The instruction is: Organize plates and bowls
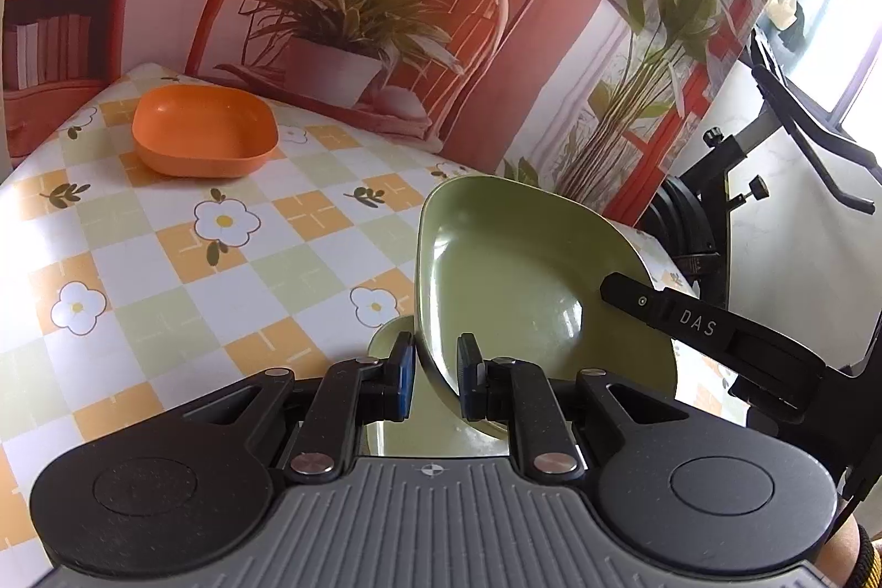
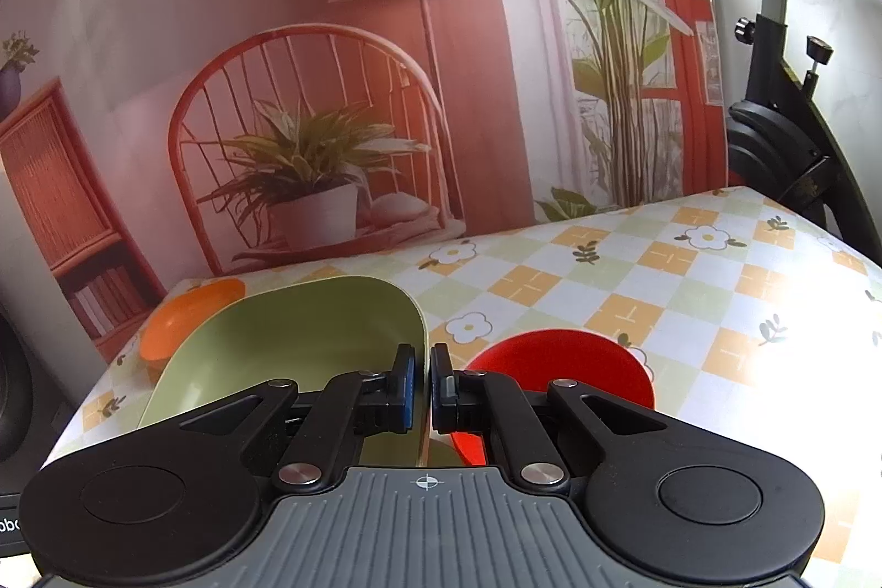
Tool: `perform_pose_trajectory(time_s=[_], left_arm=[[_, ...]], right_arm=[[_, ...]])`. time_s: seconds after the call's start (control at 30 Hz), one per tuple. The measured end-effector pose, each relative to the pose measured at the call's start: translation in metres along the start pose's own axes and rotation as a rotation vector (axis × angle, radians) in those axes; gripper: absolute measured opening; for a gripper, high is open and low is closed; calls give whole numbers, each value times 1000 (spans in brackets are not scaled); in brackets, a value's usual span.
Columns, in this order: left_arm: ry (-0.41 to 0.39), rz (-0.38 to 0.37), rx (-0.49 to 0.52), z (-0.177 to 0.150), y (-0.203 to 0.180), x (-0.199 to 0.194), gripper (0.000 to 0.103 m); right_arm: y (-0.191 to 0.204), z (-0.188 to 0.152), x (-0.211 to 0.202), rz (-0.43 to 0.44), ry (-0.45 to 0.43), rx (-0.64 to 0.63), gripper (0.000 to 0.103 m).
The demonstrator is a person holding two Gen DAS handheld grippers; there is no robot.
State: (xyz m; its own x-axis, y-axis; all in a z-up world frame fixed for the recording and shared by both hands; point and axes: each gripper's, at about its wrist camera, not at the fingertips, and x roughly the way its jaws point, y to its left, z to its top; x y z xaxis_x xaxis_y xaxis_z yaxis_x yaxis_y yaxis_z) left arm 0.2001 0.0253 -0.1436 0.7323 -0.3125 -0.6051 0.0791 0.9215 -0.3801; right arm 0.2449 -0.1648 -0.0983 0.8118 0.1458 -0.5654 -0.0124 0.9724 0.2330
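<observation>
The worktop [image 1: 165, 268] wore a checked cloth of orange, pale green and white squares with white, yellow-centred flowers. One bowl [image 1: 204, 130] was orange, another bowl [image 1: 507, 268] olive green, a third bowl [image 2: 573, 367] bright red. Each tool was black with blue pads [image 1: 405, 367].

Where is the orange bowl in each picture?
Left wrist view: the orange bowl sits upper left on the checked cloth, well clear of the green plate.
Right wrist view: the bowl shows at the left, mid-height, half hidden behind the green plate's rim.
Shared landmark: the printed chair with the potted plant stands just behind the bowl in both.
</observation>
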Motion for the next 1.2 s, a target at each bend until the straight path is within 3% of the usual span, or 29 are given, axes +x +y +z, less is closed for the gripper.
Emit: perform_pose_trajectory(time_s=[0.33, 1.2], left_arm=[[16, 3, -6, -20, 6, 1, 17], [81, 105, -8, -40, 10, 16, 17]], right_arm=[[-9, -19, 2, 13, 52, -17, 6], [-8, -51, 20, 1, 134, -65, 6]])
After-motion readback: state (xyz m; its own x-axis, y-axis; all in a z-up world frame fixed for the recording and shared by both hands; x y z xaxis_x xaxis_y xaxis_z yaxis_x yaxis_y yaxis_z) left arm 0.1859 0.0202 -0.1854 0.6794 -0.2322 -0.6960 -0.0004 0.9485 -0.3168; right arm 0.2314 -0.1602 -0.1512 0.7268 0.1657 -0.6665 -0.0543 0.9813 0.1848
